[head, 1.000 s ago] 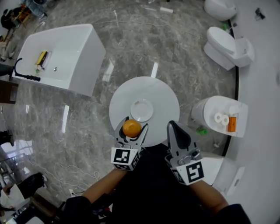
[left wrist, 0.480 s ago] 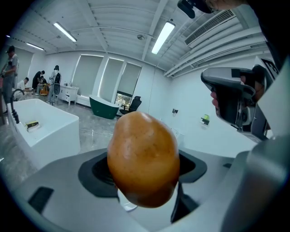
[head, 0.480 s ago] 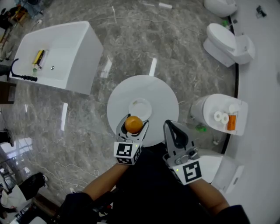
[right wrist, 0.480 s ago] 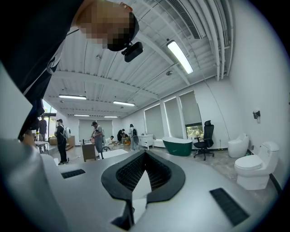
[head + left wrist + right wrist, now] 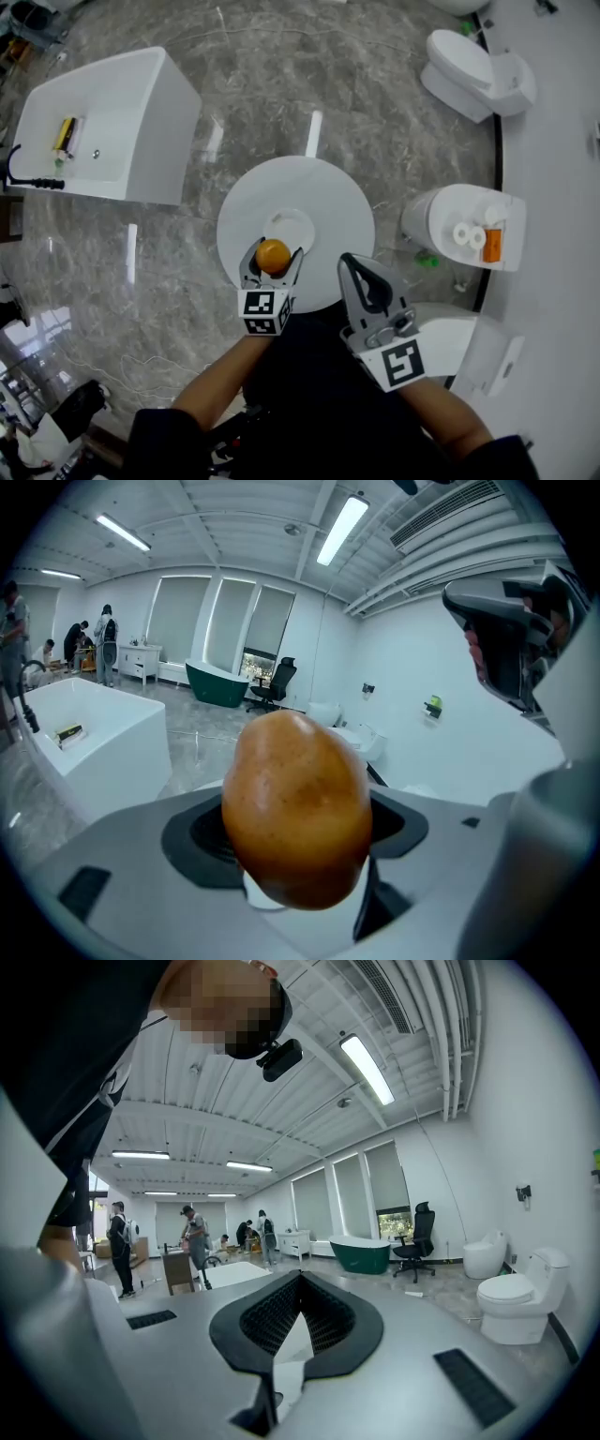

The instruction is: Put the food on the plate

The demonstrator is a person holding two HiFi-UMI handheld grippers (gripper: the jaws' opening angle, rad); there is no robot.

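Note:
A round orange-brown piece of food is clamped in my left gripper, which hangs over the near edge of a small white plate. The plate sits at the middle of a round white table. In the left gripper view the food fills the centre between the grey jaws of the left gripper. My right gripper hovers over the table's near right rim, shut, with nothing in it. In its own view the right gripper has its black pads meeting.
A white bathtub stands at the left on the grey marble floor. A toilet is at the upper right, and a white fixture with paper rolls is close to the table's right. Several people stand far off in the right gripper view.
My left gripper has carried the food forward, from the table's near edge to over the plate's near rim. The right gripper has stayed beside it, shut.

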